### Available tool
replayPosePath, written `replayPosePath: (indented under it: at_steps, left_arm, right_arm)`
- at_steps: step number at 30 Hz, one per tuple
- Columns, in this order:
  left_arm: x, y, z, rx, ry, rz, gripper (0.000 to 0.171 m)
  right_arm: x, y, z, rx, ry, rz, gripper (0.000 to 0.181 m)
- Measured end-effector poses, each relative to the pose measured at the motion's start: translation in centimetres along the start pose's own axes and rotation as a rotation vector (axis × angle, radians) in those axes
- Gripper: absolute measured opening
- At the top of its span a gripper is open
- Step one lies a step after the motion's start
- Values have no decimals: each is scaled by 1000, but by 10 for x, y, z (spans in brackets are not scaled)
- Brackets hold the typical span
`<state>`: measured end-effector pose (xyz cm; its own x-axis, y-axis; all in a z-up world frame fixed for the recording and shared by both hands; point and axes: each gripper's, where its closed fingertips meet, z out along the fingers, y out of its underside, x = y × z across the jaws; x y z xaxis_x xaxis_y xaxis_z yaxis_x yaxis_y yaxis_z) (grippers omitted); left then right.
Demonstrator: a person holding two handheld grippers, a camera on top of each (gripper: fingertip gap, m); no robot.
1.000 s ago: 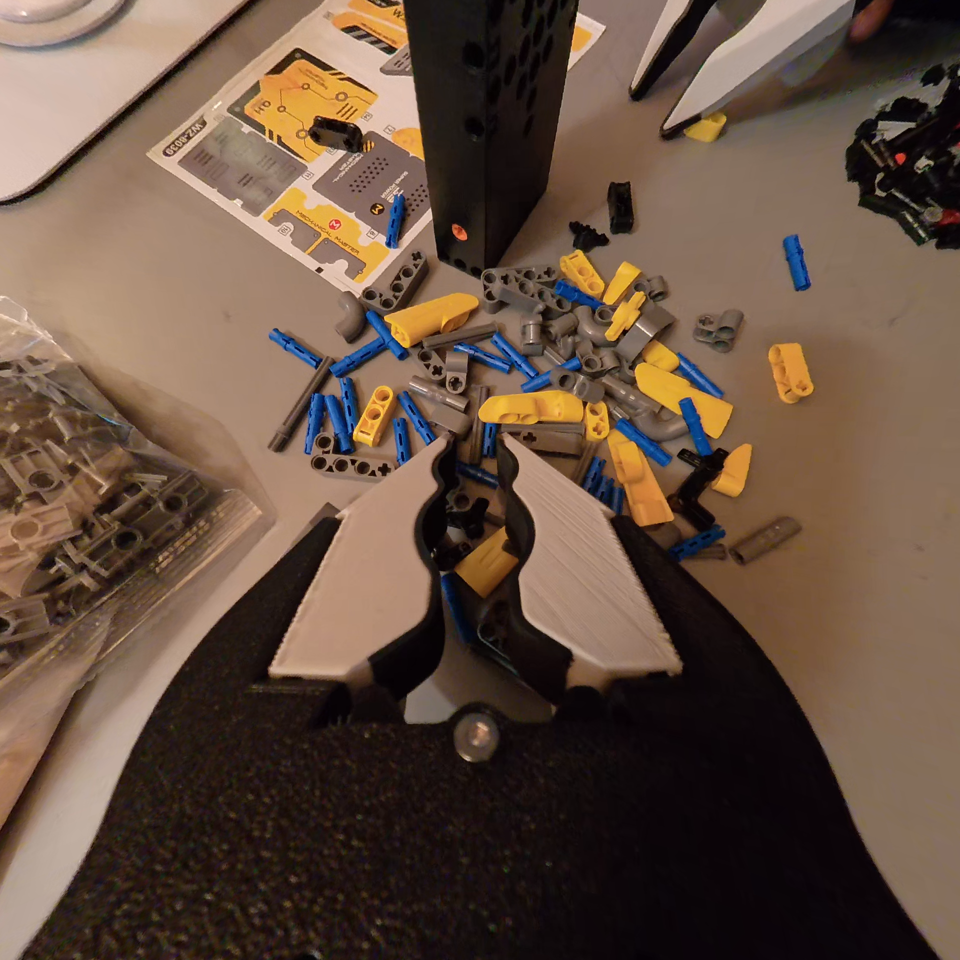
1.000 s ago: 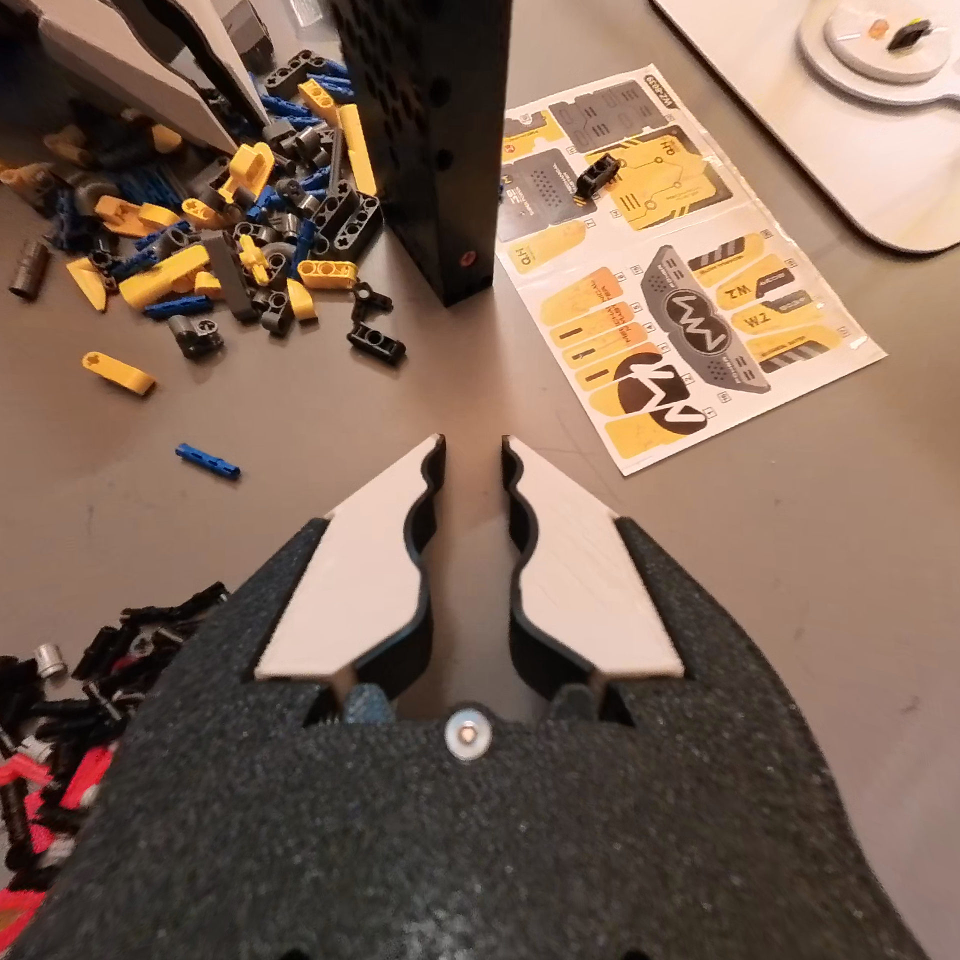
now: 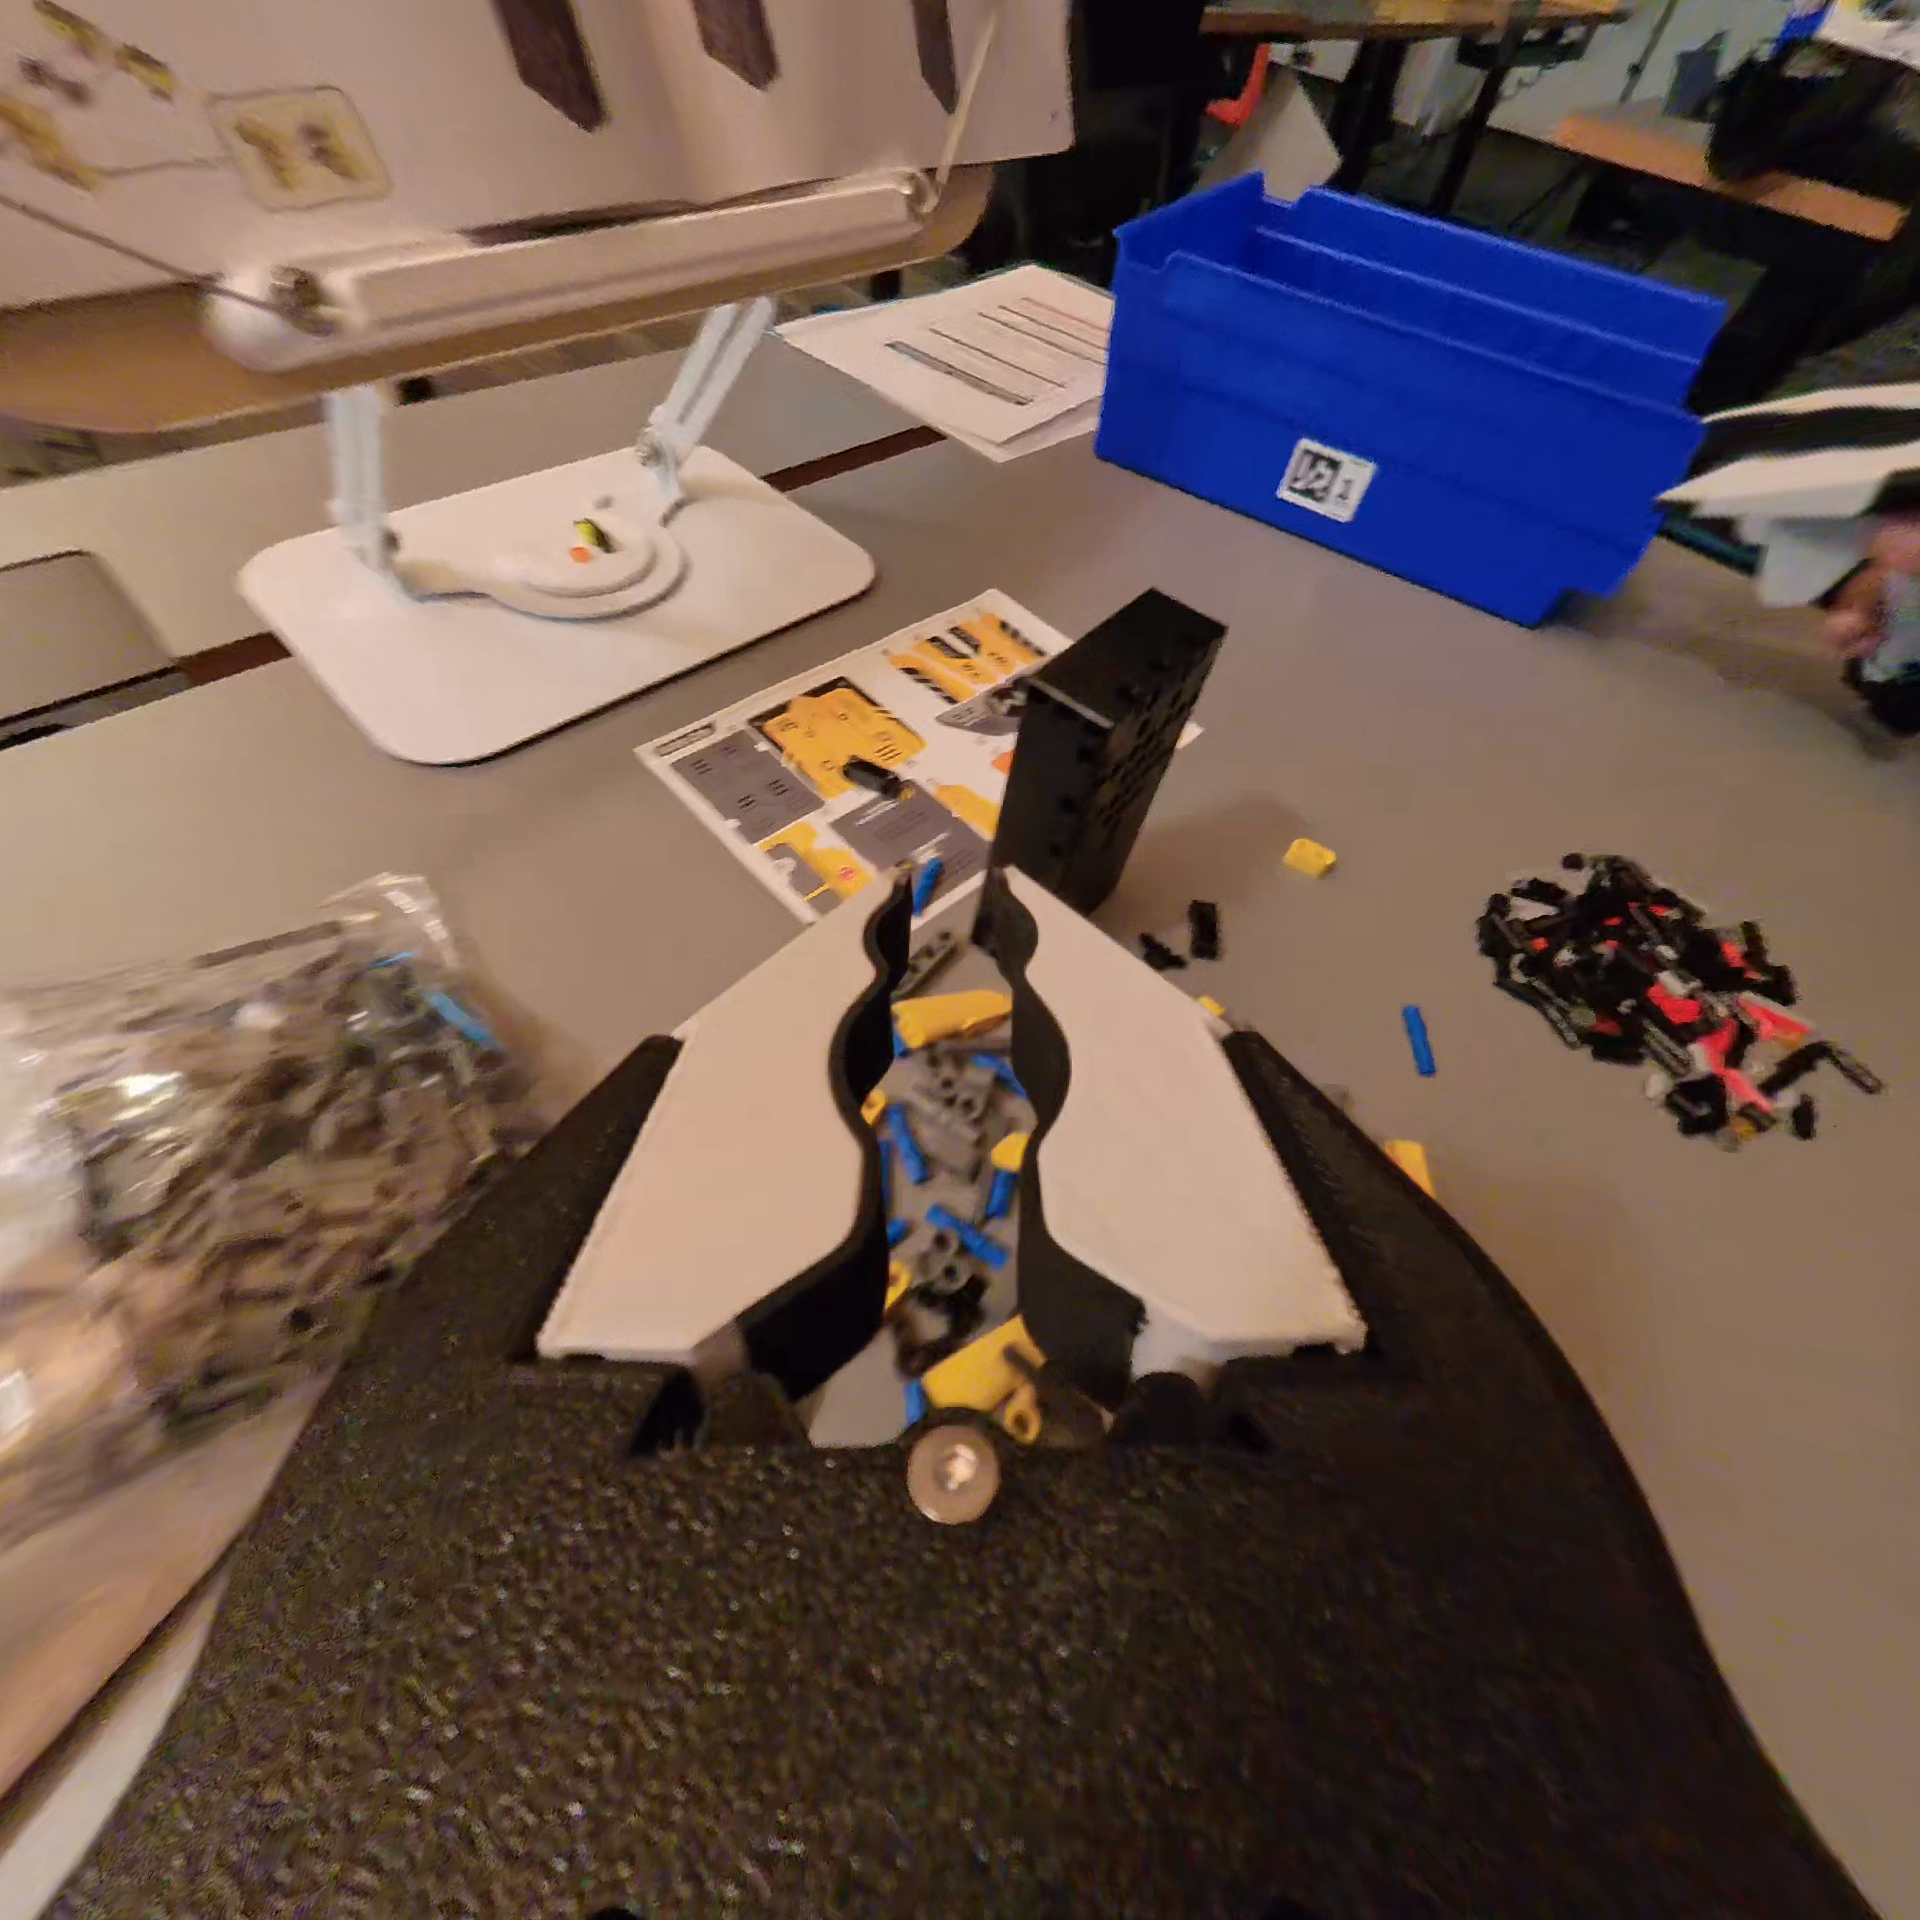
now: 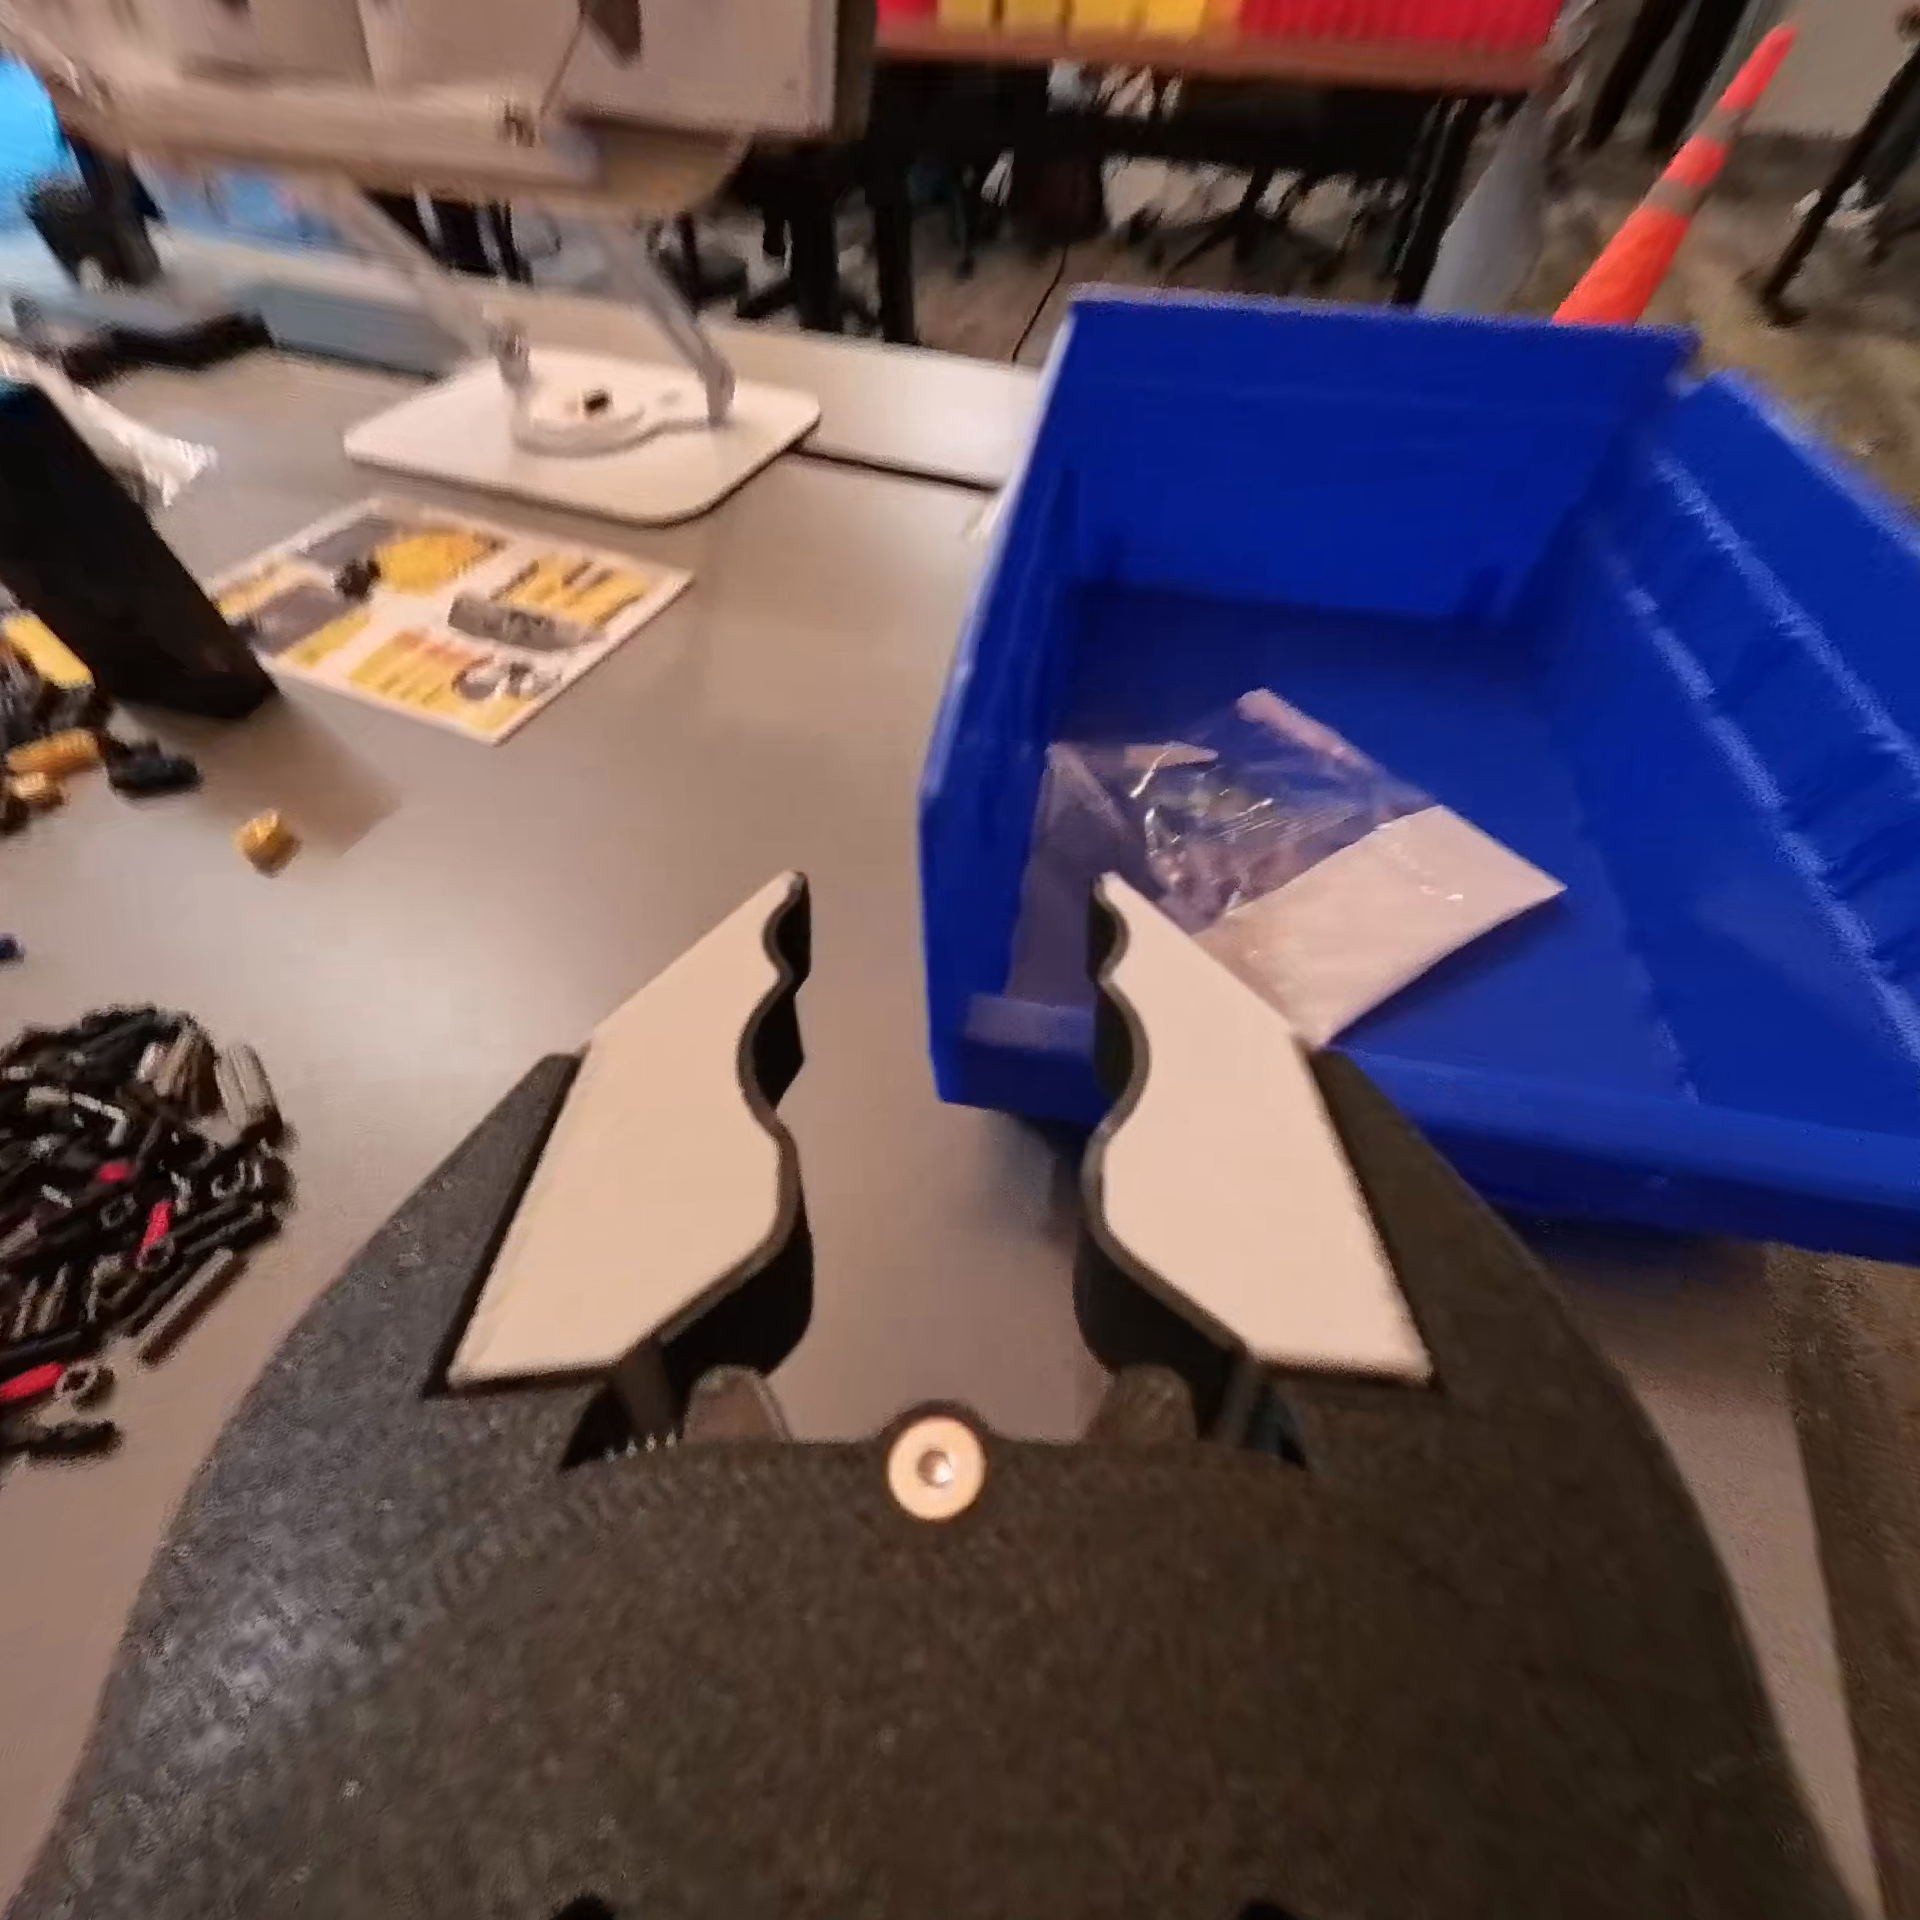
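My left gripper (image 3: pixel 945 894) hangs above a pile of yellow, blue and grey building pieces (image 3: pixel 951 1132), which shows through the narrow gap between its fingers. It is open a little and holds nothing. A black perforated block (image 3: pixel 1101 748) stands upright just beyond its tips. My right gripper (image 4: pixel 951 894) is wide open and empty at the front left corner of a blue bin (image 4: pixel 1351 499). Inside the bin lies a clear plastic bag (image 4: pixel 1299 862). The right gripper also shows at the right edge of the left wrist view (image 3: pixel 1787 457).
A sticker sheet (image 3: pixel 831 769) lies behind the block. A bag of grey pieces (image 3: pixel 208 1122) sits at left and a black and red pile (image 3: pixel 1662 987) at right. A white stand base (image 3: pixel 468 644) and papers are at the back. An orange cone (image 4: pixel 1662 187) stands beyond the table. There is about 40 centimeters between the tips of the two grippers. From my left tips it is roughly 25 centimeters to the white stand base (image 3: pixel 468 644); from my right, 50 centimeters. Seen from the right wrist view (image 4: pixel 474 416) as well.
Both grippers have risen and tilted up from the table. The right one has swung right to the blue bin and opened wider. The left one has narrowed slightly over the pile.
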<state>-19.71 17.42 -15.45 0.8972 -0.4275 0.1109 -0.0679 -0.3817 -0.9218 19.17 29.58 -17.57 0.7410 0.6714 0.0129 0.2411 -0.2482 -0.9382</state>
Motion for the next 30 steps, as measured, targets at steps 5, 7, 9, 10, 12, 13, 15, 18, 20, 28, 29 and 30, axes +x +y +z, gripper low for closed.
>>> replayPosePath:
  at_steps: [5,7,9,10,12,13,15,18,20,28,29,30]
  left_arm:
    - [27,-1,34,-61,76,34,14]
    - [34,-2,42,-76,82,64,14]
    - [39,-2,48,-87,89,79,14]
    - [41,-3,49,-88,97,84,14]
    - [43,-3,51,-92,100,81,14]
    - [42,-3,51,-95,92,79,14]
    - [41,-2,47,-96,82,74,14]
    - [40,3,34,-94,63,62,14]
    - [43,5,24,-72,65,47,14]
    - [73,7,-6,21,92,36,14]
    - [80,10,-9,23,99,41,14]
    - [87,15,-12,21,99,50,15]
  right_arm:
    - [-22,16,11,-107,-39,-119,42]
    - [-23,14,10,-105,-38,-135,30]
    - [-27,12,8,-86,-58,-129,14]
    - [-29,10,7,-74,-75,-129,9]
    - [-34,9,7,-73,-101,-133,9]
    - [-35,10,8,-74,-103,-144,9]
    - [-36,9,10,-67,-104,-162,10]
    - [-37,8,11,-53,-120,-166,10]
    - [-40,7,13,-44,-132,-171,11]
    - [-55,5,21,-9,-172,-227,16]
    - [-55,5,21,-5,-180,-216,17]
    - [-55,5,21,-1,-188,-203,17]
